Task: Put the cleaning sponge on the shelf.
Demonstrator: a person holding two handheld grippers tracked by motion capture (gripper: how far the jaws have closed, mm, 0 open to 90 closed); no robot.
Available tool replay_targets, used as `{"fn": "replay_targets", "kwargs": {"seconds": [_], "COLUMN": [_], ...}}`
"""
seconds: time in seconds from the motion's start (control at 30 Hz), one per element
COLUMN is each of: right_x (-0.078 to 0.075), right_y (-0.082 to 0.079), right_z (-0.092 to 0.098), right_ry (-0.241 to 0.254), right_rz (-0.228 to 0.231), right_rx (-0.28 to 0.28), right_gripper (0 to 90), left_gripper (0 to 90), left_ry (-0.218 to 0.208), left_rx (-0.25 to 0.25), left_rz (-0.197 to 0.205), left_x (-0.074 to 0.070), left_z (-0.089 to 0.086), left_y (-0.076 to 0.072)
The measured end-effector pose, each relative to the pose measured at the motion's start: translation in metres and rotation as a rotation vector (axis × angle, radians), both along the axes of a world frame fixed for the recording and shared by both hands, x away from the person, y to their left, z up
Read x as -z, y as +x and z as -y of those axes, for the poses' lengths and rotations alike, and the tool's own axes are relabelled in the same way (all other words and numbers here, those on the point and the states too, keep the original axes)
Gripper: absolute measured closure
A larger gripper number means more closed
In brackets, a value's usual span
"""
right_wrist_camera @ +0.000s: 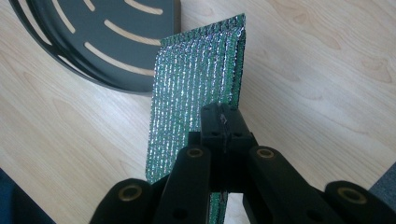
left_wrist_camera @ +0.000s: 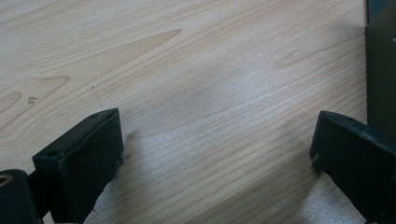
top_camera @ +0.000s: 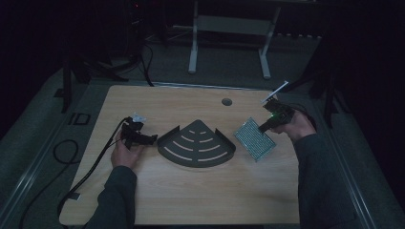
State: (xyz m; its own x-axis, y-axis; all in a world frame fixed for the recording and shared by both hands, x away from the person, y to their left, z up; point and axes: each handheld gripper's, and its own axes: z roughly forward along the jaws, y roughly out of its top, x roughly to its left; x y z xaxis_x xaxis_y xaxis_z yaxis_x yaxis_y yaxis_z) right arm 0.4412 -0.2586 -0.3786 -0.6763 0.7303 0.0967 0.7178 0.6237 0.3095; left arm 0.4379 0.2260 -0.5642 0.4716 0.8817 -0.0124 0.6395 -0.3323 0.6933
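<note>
High view: a light wooden table (top_camera: 191, 191) fills the scene, with a dark quarter-round slotted tray (top_camera: 197, 144) lying flat near its middle as the landmark. Just to the right of the tray, a shiny green-silver foil pad (top_camera: 254, 138) is held by its near edge, its far corner close to the tray's rim. The right gripper (top_camera: 264, 127), carried in the person's right hand on the far side of the pad from the tray, has its jaws pressed together on that pad. Right gripper view confirms the clamp: the two black jaws meet on the pad's (right_wrist_camera: 196, 88) edge, and the pad stands tilted above the wood with the tray's (right_wrist_camera: 93, 42) curved wall just beyond it. To the left of the tray, the left gripper (top_camera: 152, 139) rests in the left hand, pointing at the tray's corner. Left gripper view shows its jaws spread wide over bare wood with nothing between them, the tray's (left_wrist_camera: 380, 70) dark edge beside the right-hand jaw.
</note>
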Motion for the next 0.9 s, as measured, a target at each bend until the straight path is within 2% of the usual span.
{"fn": "replay_targets", "kwargs": {"seconds": [0.37, 0.57, 0.9], "right_x": [-0.007, -0.006, -0.006], "right_y": [0.006, 0.009, 0.015], "right_z": [-0.018, -0.030, -0.041], "right_ry": [0.006, 0.005, 0.019], "right_rz": [0.013, 0.012, 0.026], "right_rx": [-0.017, -0.038, -0.036], "right_gripper": [89.9, 89.9, 89.9], "left_gripper": [3.1, 3.1, 3.1], "left_ry": [0.000, 0.000, 0.000], "left_rx": [0.000, 0.000, 0.000], "left_rz": [0.000, 0.000, 0.000], "left_x": [0.000, 0.000, 0.000], "left_z": [0.000, 0.000, 0.000], "left_y": [0.000, 0.000, 0.000]}}
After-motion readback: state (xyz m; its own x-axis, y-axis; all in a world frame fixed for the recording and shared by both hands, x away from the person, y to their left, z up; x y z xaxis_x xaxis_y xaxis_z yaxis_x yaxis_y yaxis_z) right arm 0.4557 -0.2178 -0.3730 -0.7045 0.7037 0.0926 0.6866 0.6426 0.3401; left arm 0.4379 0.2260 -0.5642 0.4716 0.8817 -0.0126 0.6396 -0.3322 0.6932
